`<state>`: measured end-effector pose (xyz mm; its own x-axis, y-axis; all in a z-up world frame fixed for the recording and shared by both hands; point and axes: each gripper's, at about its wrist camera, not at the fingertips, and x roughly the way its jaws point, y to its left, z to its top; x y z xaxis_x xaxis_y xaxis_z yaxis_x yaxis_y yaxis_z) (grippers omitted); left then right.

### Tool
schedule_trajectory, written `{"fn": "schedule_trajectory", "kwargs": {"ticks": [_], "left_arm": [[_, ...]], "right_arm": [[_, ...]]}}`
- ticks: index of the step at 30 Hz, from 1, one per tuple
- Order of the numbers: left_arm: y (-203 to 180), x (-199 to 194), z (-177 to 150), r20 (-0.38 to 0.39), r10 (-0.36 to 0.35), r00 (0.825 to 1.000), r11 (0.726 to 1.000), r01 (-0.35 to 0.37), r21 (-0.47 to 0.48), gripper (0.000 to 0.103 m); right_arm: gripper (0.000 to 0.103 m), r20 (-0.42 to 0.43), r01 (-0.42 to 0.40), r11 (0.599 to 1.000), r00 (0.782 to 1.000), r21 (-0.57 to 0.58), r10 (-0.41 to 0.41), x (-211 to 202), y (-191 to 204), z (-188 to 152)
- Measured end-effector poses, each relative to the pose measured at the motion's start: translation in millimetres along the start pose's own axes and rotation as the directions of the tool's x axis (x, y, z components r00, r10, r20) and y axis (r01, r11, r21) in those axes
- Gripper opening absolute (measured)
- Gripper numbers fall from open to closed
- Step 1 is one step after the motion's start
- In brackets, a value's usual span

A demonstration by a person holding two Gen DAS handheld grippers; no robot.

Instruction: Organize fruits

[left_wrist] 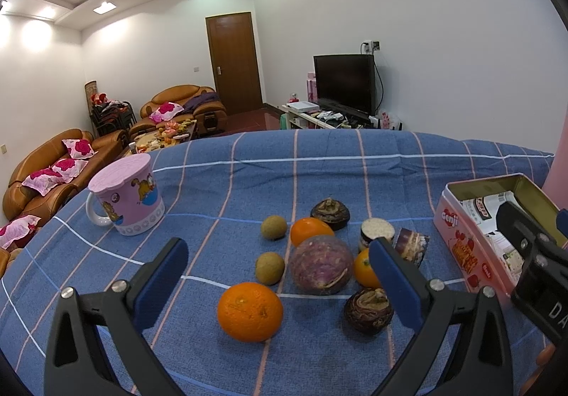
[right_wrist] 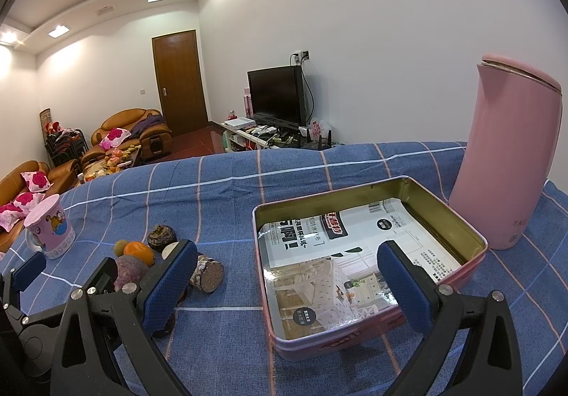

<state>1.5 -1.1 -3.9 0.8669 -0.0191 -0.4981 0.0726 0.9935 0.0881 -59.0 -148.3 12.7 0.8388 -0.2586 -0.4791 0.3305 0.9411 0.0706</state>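
Blue checked cloth (left_wrist: 248, 175) carries the fruits (left_wrist: 321, 264) mid-table, left of the pink tin (right_wrist: 472, 236); my left tongs (left_wrist: 280, 275) and right tongs (right_wrist: 287, 282) gape empty.

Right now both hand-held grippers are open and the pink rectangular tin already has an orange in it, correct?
Not quite. The pink rectangular tin holds only printed paper, as the right wrist view shows; the oranges sit on the blue checked cloth. Both hand-held grippers are open.
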Motion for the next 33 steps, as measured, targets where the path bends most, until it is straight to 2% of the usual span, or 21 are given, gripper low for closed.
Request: {"fn": "schedule_trajectory", "kwargs": {"ticks": [23,25,27,30,33], "left_arm": [[2,1,0,-0.009,-0.002,1.0,1.0,0.002,-0.004,0.103],[4,1,1,-0.006,0.009,1.0,1.0,-0.008,0.012,0.103],[12,1,5,0.004,0.053,0.999,0.998,-0.053,0.023,0.103],[32,0,13,0.011,0.076,0.997,0.997,-0.076,-0.002,0.103],[56,5,19,-0.017,0.107,0.994,0.994,-0.108,-0.033,0.103]], "right_arm": [[0.102,0.005,-0.009,1.0,1.0,-0.011,0.009,-1,2,1],[0.102,0.005,-0.012,1.0,1.0,-0.017,0.012,-1,4,0],[0.102,0.003,-0.024,0.999,1.0,-0.021,0.024,-2,5,0],[0.102,0.001,-0.048,0.998,0.999,-0.028,0.048,-3,7,-1],[0.102,0.002,-0.082,0.996,0.997,-0.044,0.082,-4,13,-2]]}}
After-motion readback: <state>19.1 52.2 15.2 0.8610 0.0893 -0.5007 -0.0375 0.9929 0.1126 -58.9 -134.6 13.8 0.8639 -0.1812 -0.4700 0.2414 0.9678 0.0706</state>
